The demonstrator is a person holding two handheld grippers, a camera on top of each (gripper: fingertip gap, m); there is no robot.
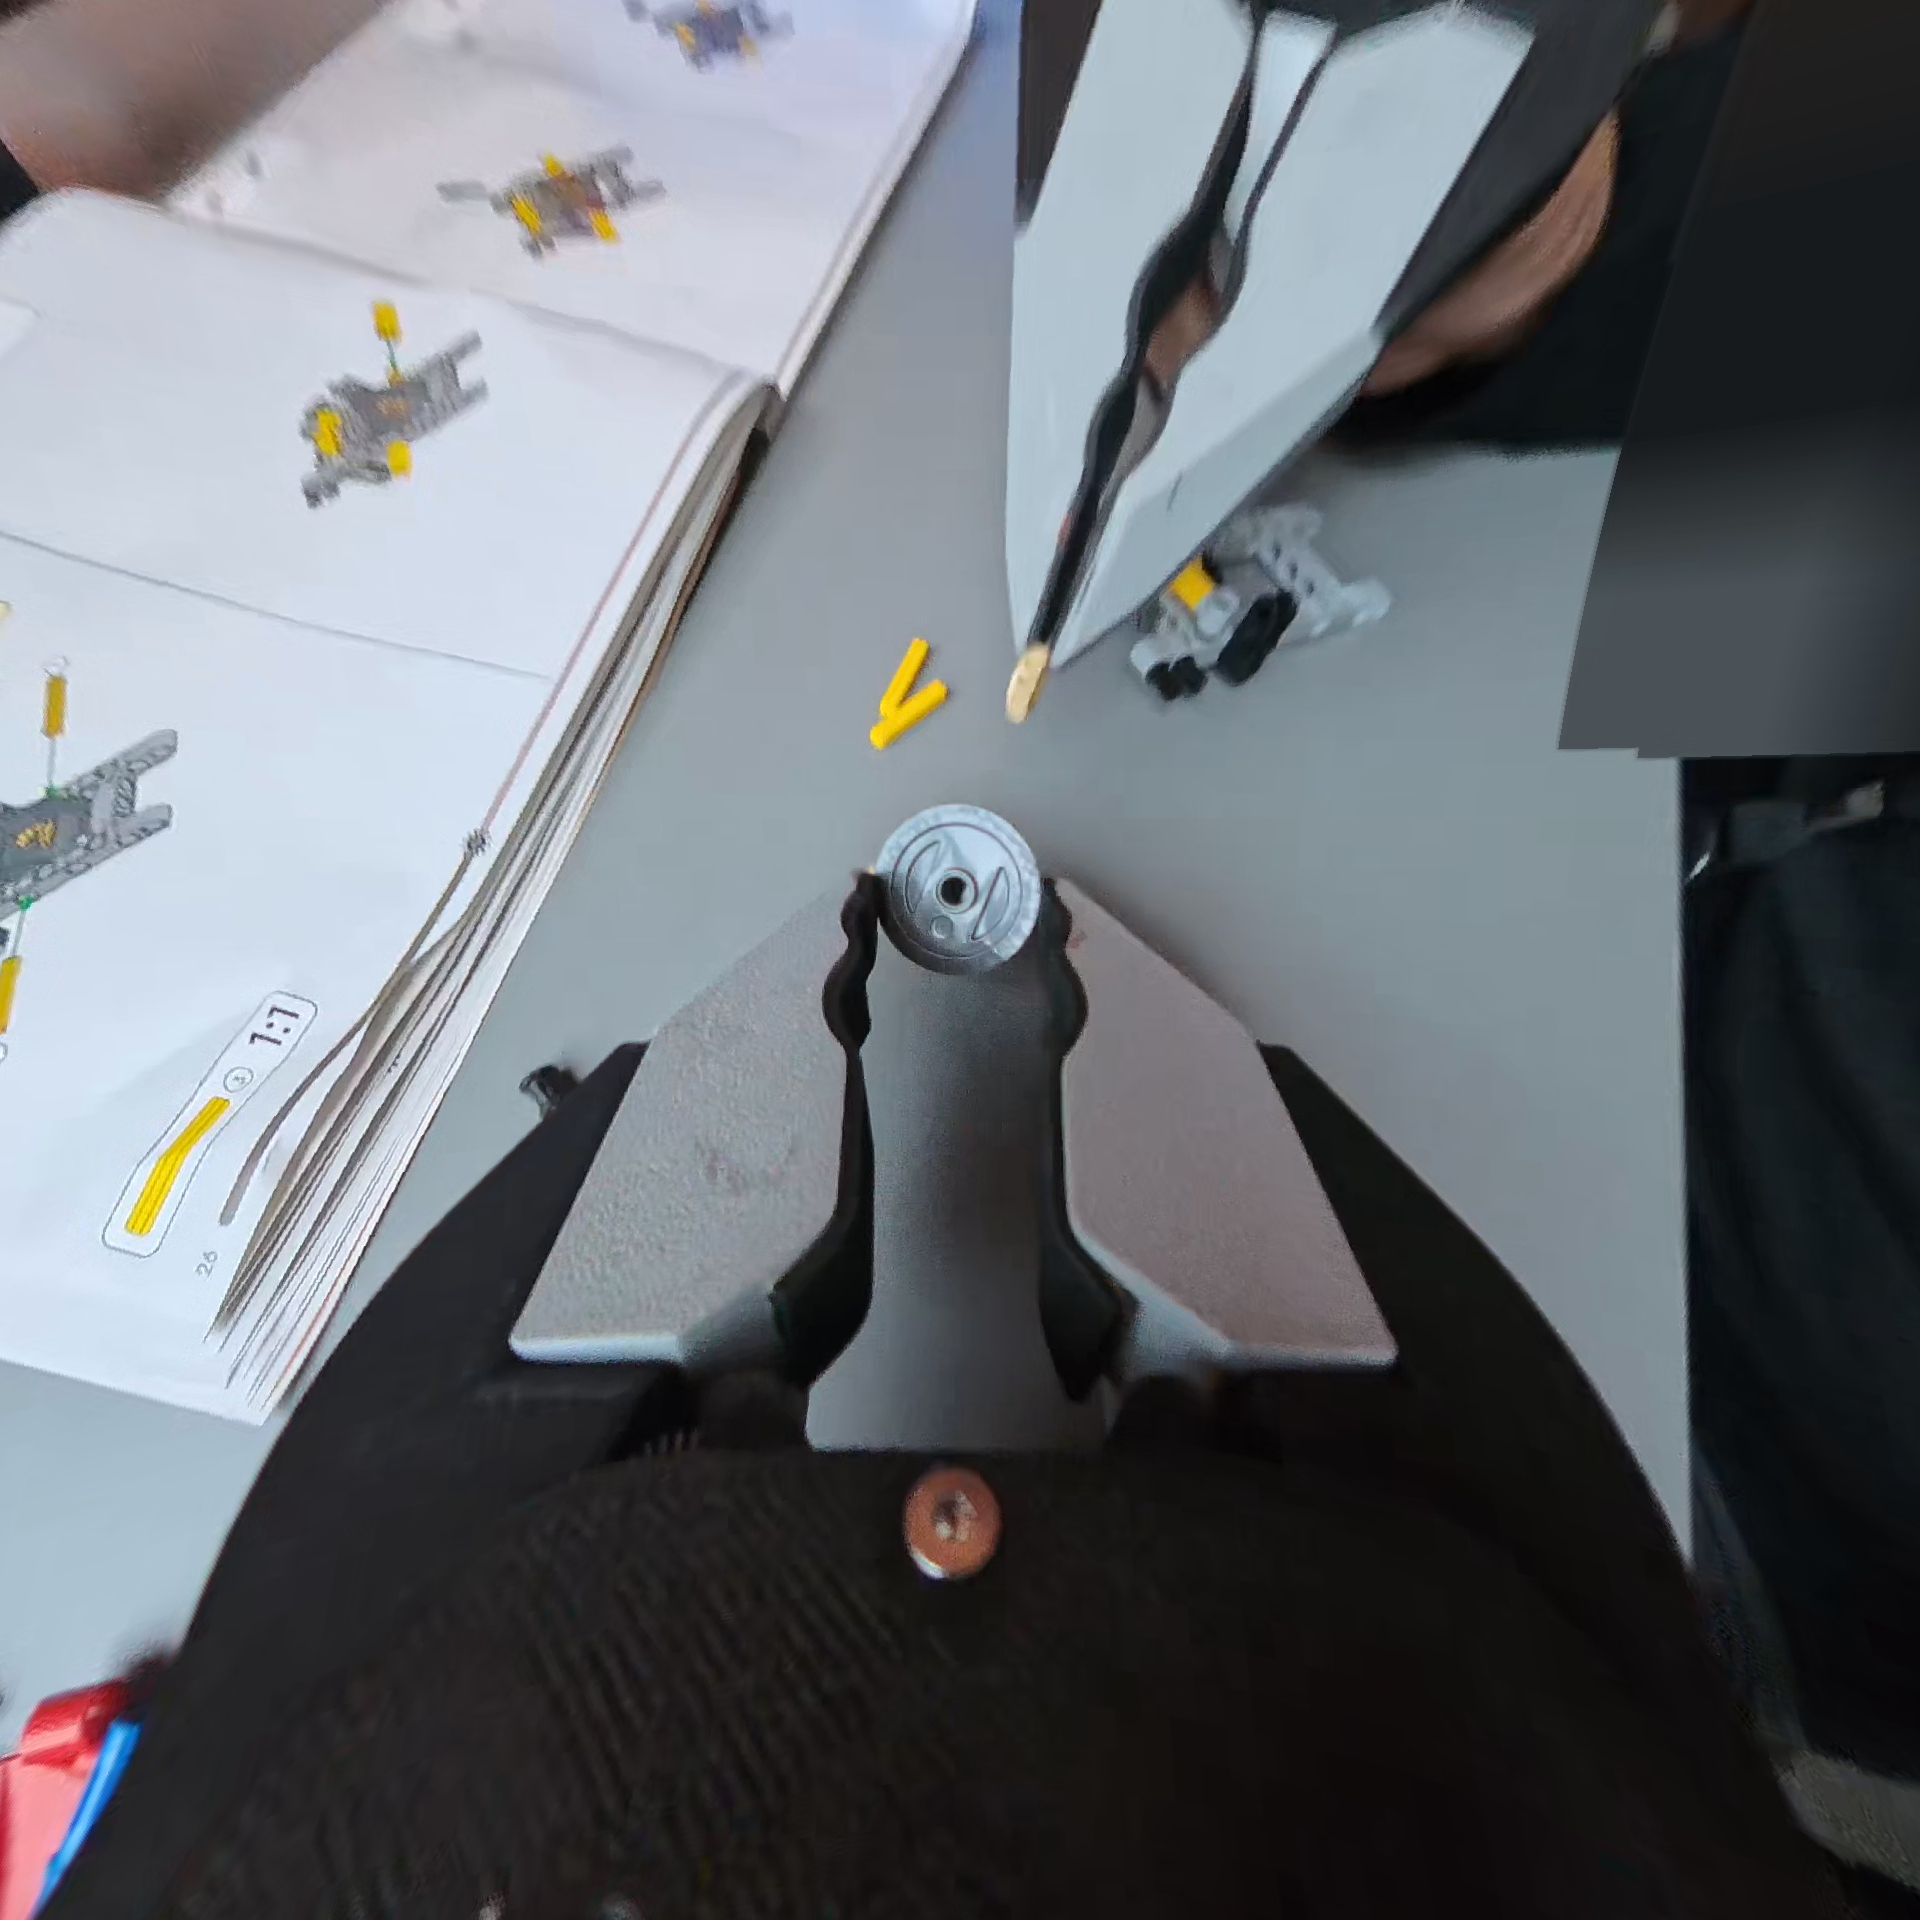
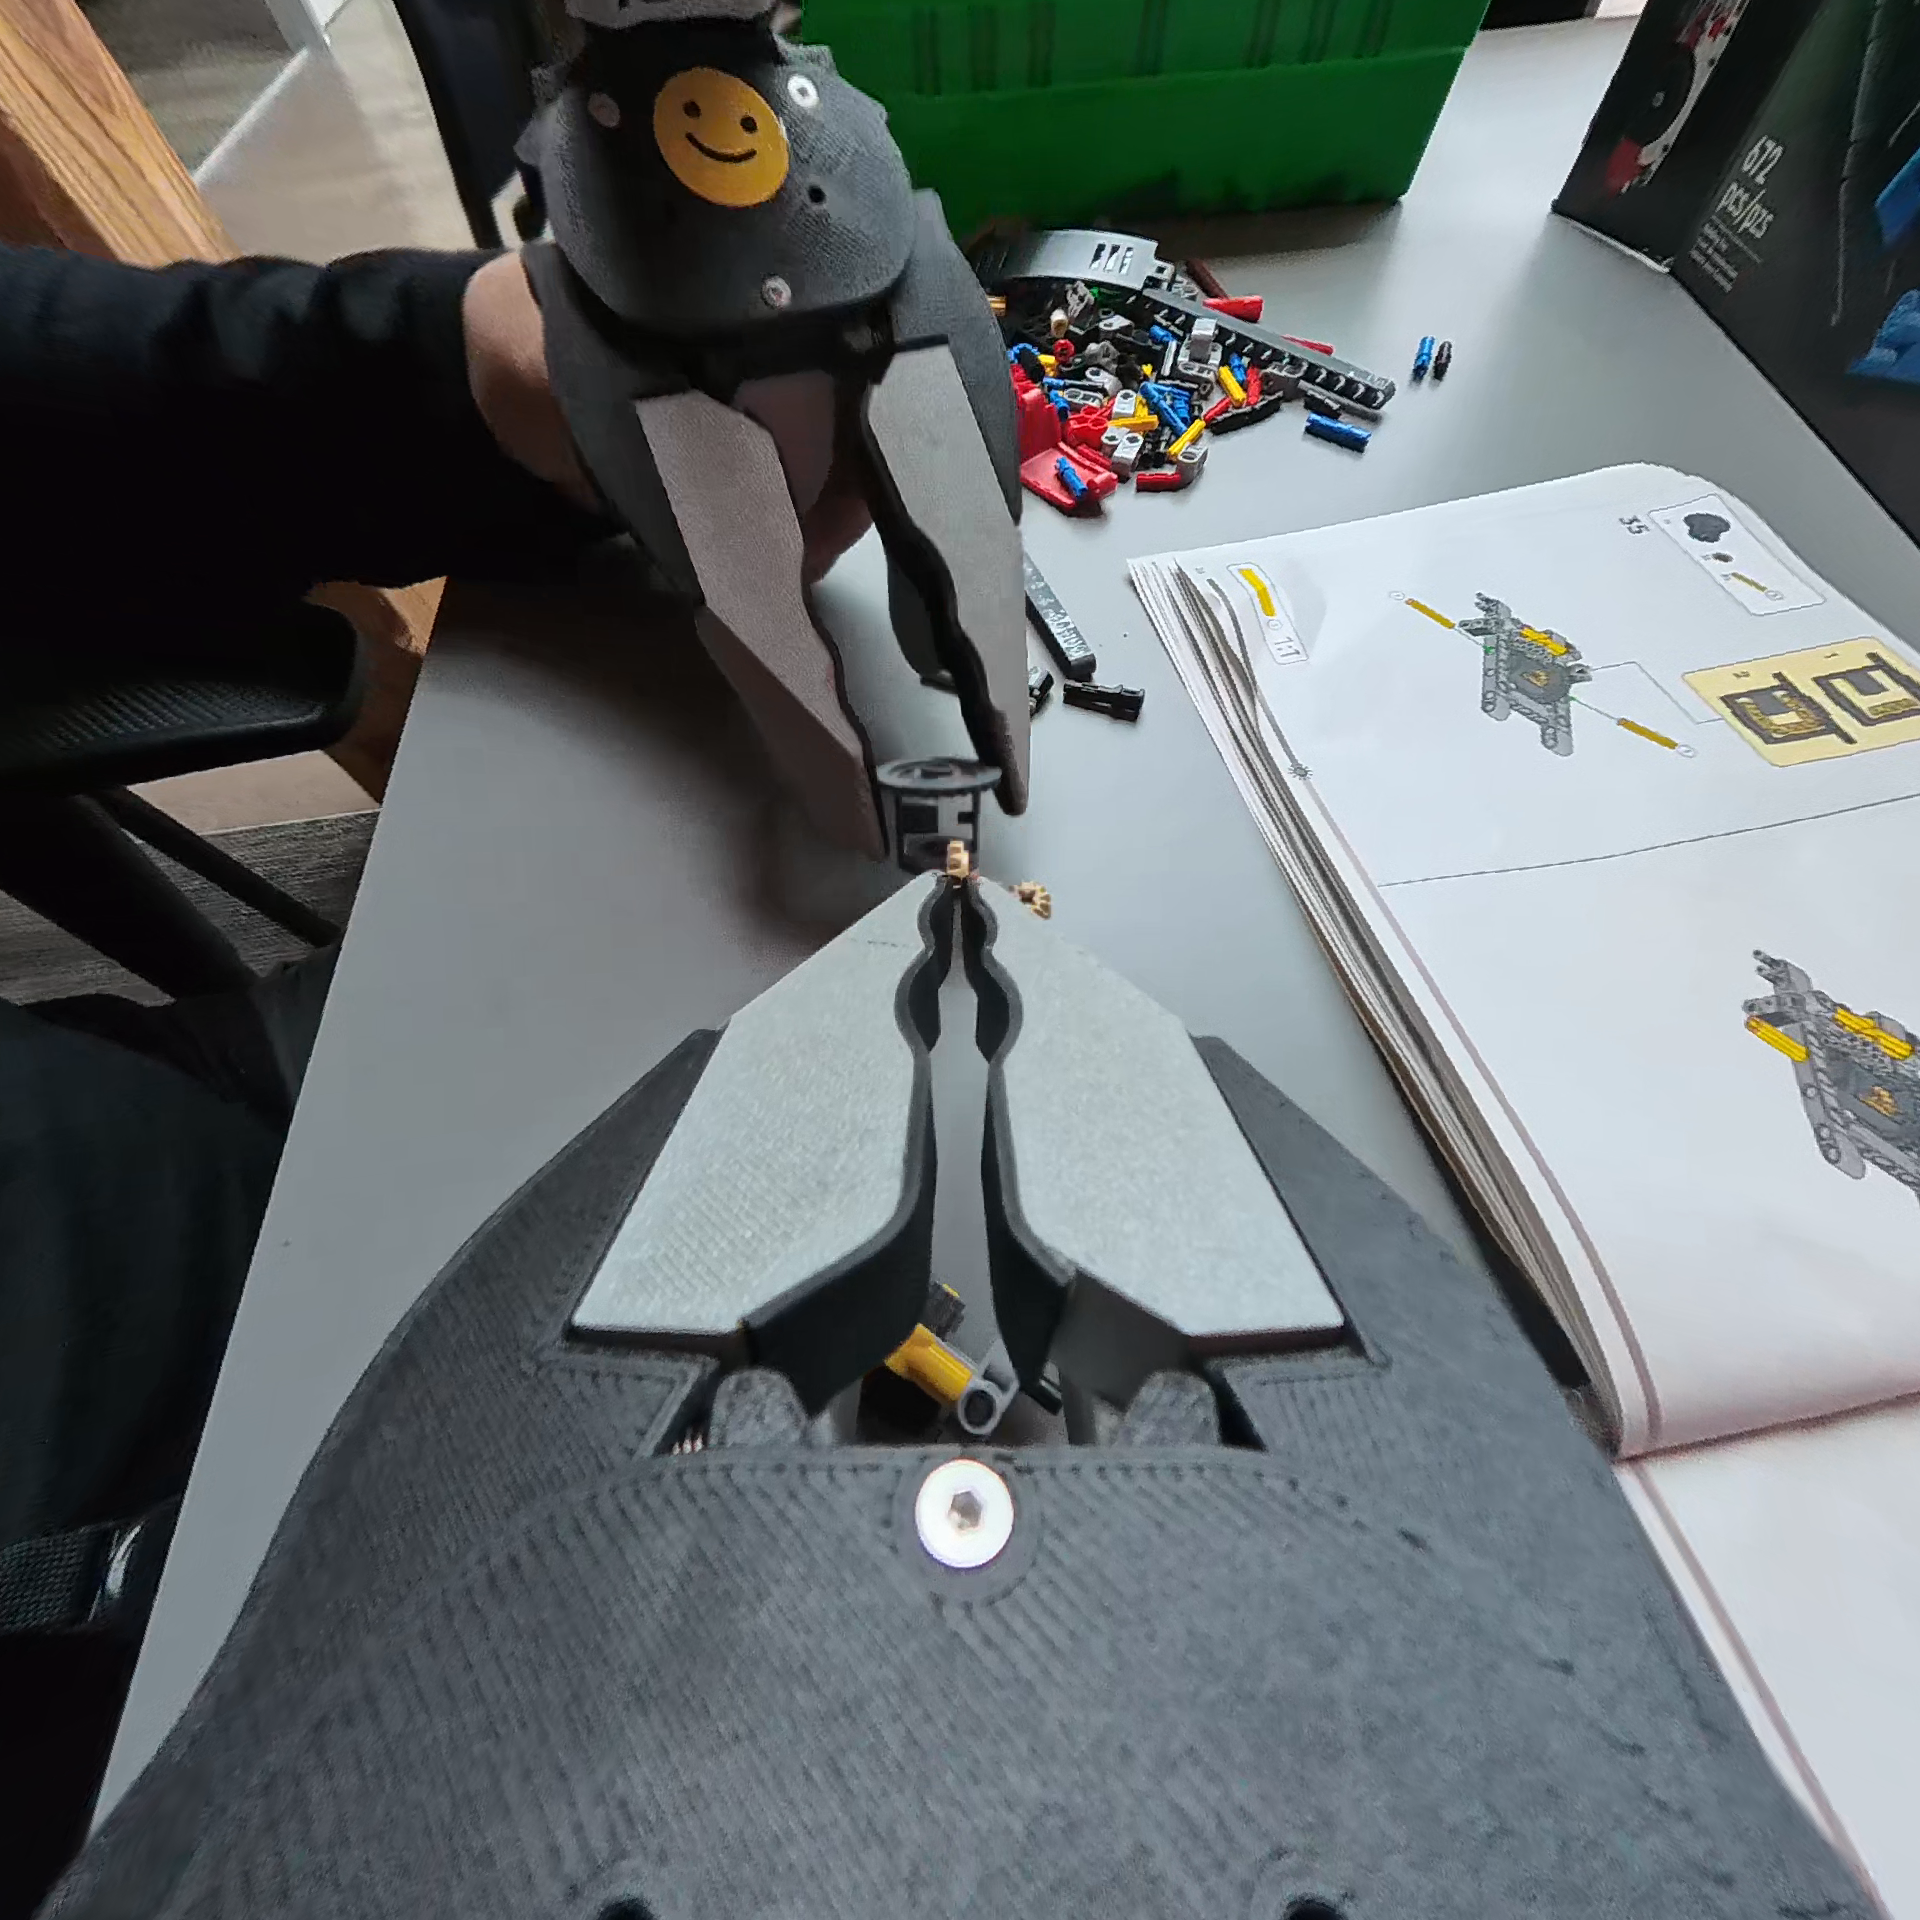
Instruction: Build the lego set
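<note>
Lego set: in pieces on the grey table [image 2: 582,831]; a part-built grey, black and yellow assembly [image 1: 1247,613] lies behind the right gripper, well apart from the loose-parts heap [image 2: 1153,395].
Round grey part [image 1: 957,889]: a flanged hub with a centre hole, carried off the table with its face turned toward the other tool, probably so the hole is open to receive a pin.
Left gripper [image 1: 957,904]: part-way open, fingertips pressed on either side of the round grey part; it grips that and nothing else.
Tan pin [image 1: 1023,681]: tiny, sticking out of the right gripper's tip and aimed at the hub, judged to be a mating step.
Right gripper [image 2: 957,878]: nearly closed, tips pinched on the tan pin, which sits just at the hub's side in the right wrist view.
Tan gear [image 2: 1032,897]: small, lying on the table just beside the right gripper's tip.
Yellow axles [image 1: 906,694]: two, crossed on the table, near the tan pin, unheld.
Instruction booklet [image 2: 1558,935]: open flat beside the work, pictured steps in sight for reference.
Green bin [image 2: 1143,114]: at the far edge, behind the heap.
</note>
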